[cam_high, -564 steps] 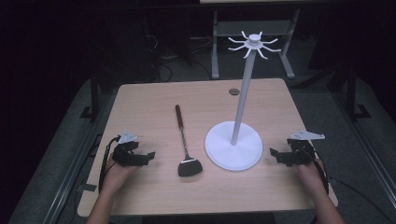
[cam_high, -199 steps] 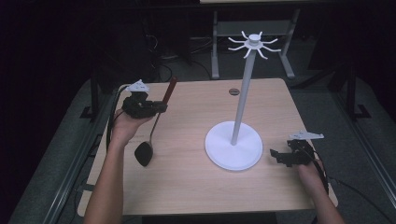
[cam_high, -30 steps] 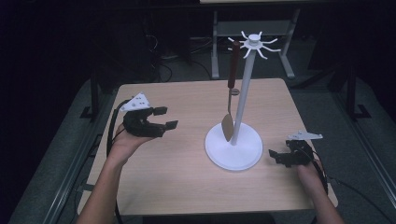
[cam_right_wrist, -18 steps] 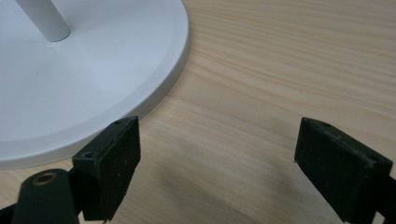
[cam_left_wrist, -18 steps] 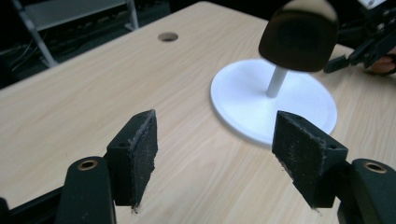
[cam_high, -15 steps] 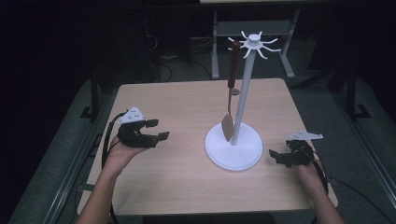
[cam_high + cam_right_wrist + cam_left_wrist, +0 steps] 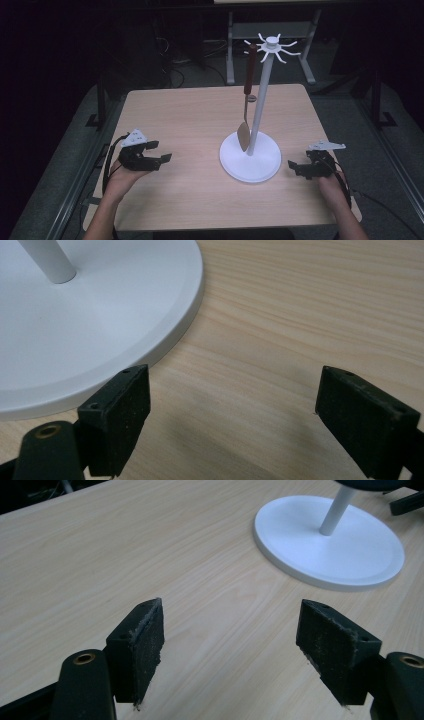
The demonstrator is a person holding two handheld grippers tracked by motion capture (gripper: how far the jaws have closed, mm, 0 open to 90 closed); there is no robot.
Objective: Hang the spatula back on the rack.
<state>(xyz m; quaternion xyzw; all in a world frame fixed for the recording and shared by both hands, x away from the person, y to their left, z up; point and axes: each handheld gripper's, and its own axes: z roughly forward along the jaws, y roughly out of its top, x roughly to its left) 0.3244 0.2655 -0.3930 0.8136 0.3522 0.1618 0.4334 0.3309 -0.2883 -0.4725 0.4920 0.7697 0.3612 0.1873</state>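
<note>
Hanging from one arm of the white stand (image 7: 260, 107), the spatula (image 7: 246, 95) sits at about 12 o'clock from the round base, its reddish-brown handle up at the hook and its blade just above the base plate. Judging by its look, the spatula is light and stiff, with a slim smooth handle that could slip or swing if nudged; the best hold would likely be across the handle's middle, well below the hook, so the loop can be lifted clear without twisting. The blade is thin and would pinch poorly.

On the tabletop (image 7: 200, 120), the left gripper (image 7: 159, 159) rests at roughly 9 o'clock from the stand, well apart from it. Its jaws have just been opening and stand spread wide with only bare wood between them in the left gripper view, where the pads (image 7: 145, 647) frame the grain. The right gripper (image 7: 296, 167) sits at about 3 o'clock, near the base rim, jaws likewise spread and empty; in the right gripper view the base edge lies just beside one pad (image 7: 125, 412)
</note>
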